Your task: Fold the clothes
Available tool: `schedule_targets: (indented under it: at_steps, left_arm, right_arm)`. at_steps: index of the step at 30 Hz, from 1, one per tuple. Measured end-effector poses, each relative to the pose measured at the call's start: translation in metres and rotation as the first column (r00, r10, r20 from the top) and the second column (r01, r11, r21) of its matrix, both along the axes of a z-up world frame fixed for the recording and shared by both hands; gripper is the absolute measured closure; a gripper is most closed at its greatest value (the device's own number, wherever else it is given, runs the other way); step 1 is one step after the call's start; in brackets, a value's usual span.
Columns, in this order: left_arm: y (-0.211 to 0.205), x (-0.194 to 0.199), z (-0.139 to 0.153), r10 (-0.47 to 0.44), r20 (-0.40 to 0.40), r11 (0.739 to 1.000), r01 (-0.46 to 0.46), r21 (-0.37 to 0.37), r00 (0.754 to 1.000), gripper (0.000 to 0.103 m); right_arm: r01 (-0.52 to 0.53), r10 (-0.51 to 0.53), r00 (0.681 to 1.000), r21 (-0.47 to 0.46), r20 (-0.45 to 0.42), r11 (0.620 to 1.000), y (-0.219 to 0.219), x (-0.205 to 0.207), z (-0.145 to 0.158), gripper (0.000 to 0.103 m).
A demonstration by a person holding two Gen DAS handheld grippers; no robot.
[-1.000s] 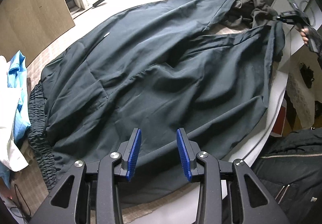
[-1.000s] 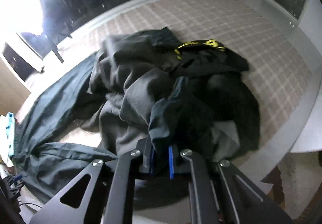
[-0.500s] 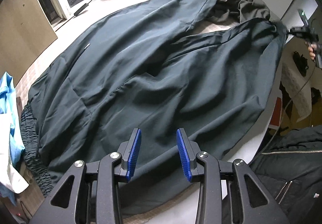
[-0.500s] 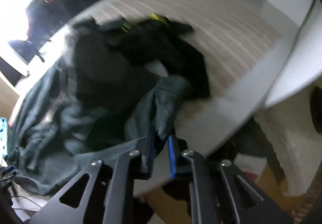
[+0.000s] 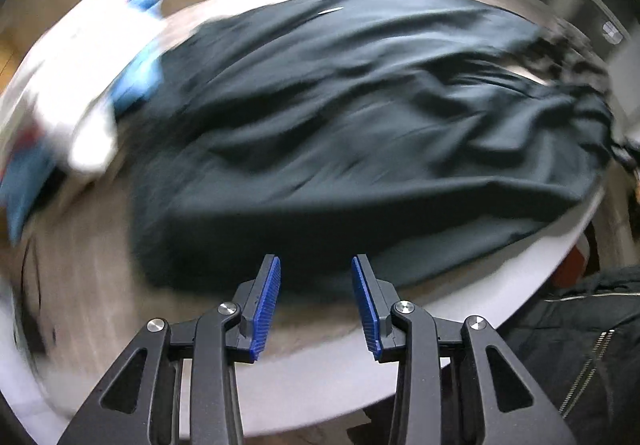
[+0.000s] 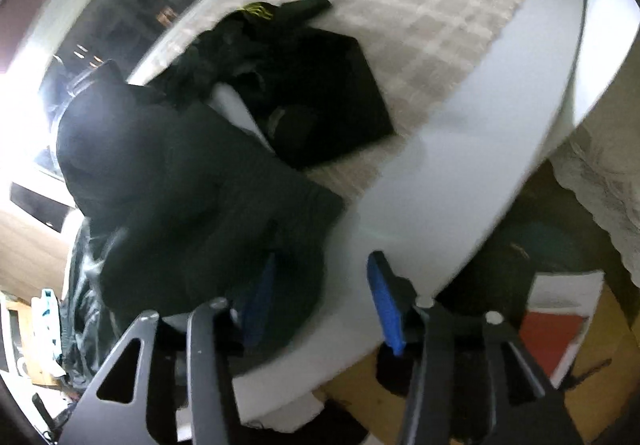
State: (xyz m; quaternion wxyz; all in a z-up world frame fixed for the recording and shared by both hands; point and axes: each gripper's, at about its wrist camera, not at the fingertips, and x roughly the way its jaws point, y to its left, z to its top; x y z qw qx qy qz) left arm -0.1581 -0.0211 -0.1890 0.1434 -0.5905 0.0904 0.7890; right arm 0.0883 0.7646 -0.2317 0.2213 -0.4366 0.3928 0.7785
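Note:
Dark trousers lie spread across the table; the left wrist view is blurred by motion. My left gripper hangs over their near edge, open, with nothing between its blue pads. In the right wrist view the end of a trouser leg lies bunched near the table's front rim. My right gripper is above it, its jaws opening. The cloth rests against the left finger and is not pinched; the right finger stands free over the white rim.
A heap of white and blue clothes sits to the left of the trousers. A pile of black garments with yellow print lies further back on the checked cover. A person's black jacket is near the table edge.
The right gripper came down to the table's front edge with the trouser leg and opened, letting the cloth go. The left gripper swung toward the trousers' left end, still open.

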Motion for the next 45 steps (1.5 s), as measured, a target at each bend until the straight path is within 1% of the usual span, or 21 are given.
schedule_targets:
  at_steps: [3,8,9,10,12,13,16,21,23,25,26,28,31,34,35,36,39,41,42,43,45]
  left_arm:
    - [-0.041,0.012,-0.012,0.102,0.014,0.995,-0.102,-0.017,0.995,0.068]
    - [-0.076,0.018,-0.035,0.167,0.049,0.986,-0.166,-0.025,0.985,0.067]
    - [-0.079,0.017,-0.038,0.167,0.054,0.986,-0.167,-0.021,0.984,0.067]
    - [-0.082,0.014,-0.041,0.166,0.055,0.986,-0.165,-0.020,0.985,0.067]
    - [-0.085,0.007,-0.045,0.161,0.049,0.987,-0.160,-0.024,0.986,0.067]
    - [-0.087,0.002,-0.046,0.160,0.042,0.987,-0.159,-0.020,0.986,0.066]
    - [-0.094,-0.015,-0.049,0.170,0.031,0.985,-0.171,0.016,0.985,0.059]
    - [-0.088,-0.029,-0.056,0.163,0.021,0.984,-0.164,0.063,0.986,0.060]
    - [-0.083,-0.029,-0.055,0.162,0.014,0.985,-0.163,0.058,0.987,0.077]
    - [-0.083,-0.027,-0.048,0.176,0.017,0.982,-0.177,0.067,0.984,0.081]
    - [-0.084,-0.024,-0.040,0.177,0.015,0.981,-0.178,0.083,0.984,0.097]
    - [-0.089,-0.017,-0.020,0.172,-0.004,0.979,-0.170,0.115,0.985,0.103]
    - [-0.099,-0.015,0.012,0.188,-0.056,0.980,-0.184,0.078,0.981,0.103]
    - [-0.110,-0.020,0.030,0.181,-0.084,0.982,-0.176,0.063,0.980,0.103]
    - [-0.105,-0.023,0.032,0.162,-0.080,0.986,-0.157,0.064,0.984,0.103]
    - [-0.092,-0.025,0.031,0.130,-0.065,0.990,-0.125,0.070,0.989,0.103]
    - [-0.054,-0.019,0.019,0.026,-0.018,0.999,-0.026,0.026,0.999,0.099]
    - [-0.023,-0.005,0.007,-0.077,-0.005,0.997,0.077,0.025,0.997,0.082]
    - [-0.008,0.004,0.001,-0.140,-0.001,0.990,0.140,0.025,0.990,0.078]
    - [0.011,0.014,-0.005,-0.227,-0.002,0.974,0.227,0.007,0.974,0.069]
    - [0.040,0.032,-0.015,-0.370,-0.010,0.927,0.369,-0.064,0.929,0.065]
  right_arm:
    - [-0.030,0.030,0.999,-0.009,-0.030,1.000,-0.006,-0.009,0.001,0.050]
    - [-0.096,0.096,0.995,-0.013,-0.036,0.995,-0.022,-0.028,0.001,0.051]
    - [-0.109,0.109,0.993,-0.013,-0.036,0.994,-0.025,-0.032,0.001,0.059]
    - [-0.119,0.118,0.992,-0.014,-0.036,0.993,-0.027,-0.035,0.001,0.074]
    - [-0.114,0.114,0.992,-0.015,-0.048,0.993,-0.028,-0.035,0.004,0.089]
    - [-0.113,0.112,0.992,-0.014,-0.056,0.994,-0.028,-0.035,0.007,0.093]
    - [-0.111,0.111,0.992,0.009,-0.067,0.994,-0.031,-0.035,0.018,0.097]
    - [-0.067,0.070,0.991,0.033,-0.111,0.997,-0.031,-0.026,0.042,0.099]
    - [-0.039,0.045,0.989,0.040,-0.144,0.998,-0.030,-0.018,0.054,0.099]
    - [-0.013,0.021,0.984,0.046,-0.178,0.999,-0.029,-0.010,0.066,0.099]
    - [-0.002,0.012,0.978,0.050,-0.209,0.999,-0.030,-0.006,0.074,0.099]
    - [0.021,-0.005,0.963,0.056,-0.271,0.998,-0.031,0.002,0.091,0.100]
    - [0.042,-0.009,0.947,0.098,-0.322,0.994,-0.035,0.008,0.116,0.100]
    - [0.042,-0.002,0.939,0.107,-0.345,0.993,-0.035,0.003,0.127,0.100]
    - [0.035,0.007,0.940,0.115,-0.342,0.993,-0.035,-0.002,0.130,0.100]
    - [0.022,0.022,0.950,0.139,-0.310,0.990,-0.038,-0.008,0.130,0.100]
    - [0.010,0.033,0.963,0.159,-0.266,0.987,-0.040,-0.015,0.128,0.100]
    - [0.015,0.025,0.965,0.151,-0.262,0.988,-0.039,-0.016,0.127,0.100]
    - [0.020,0.019,0.964,0.144,-0.264,0.989,-0.037,-0.016,0.126,0.100]
    - [0.022,0.015,0.965,0.137,-0.261,0.990,-0.035,-0.016,0.126,0.100]
    - [0.020,0.016,0.966,0.140,-0.258,0.990,-0.030,-0.019,0.131,0.100]
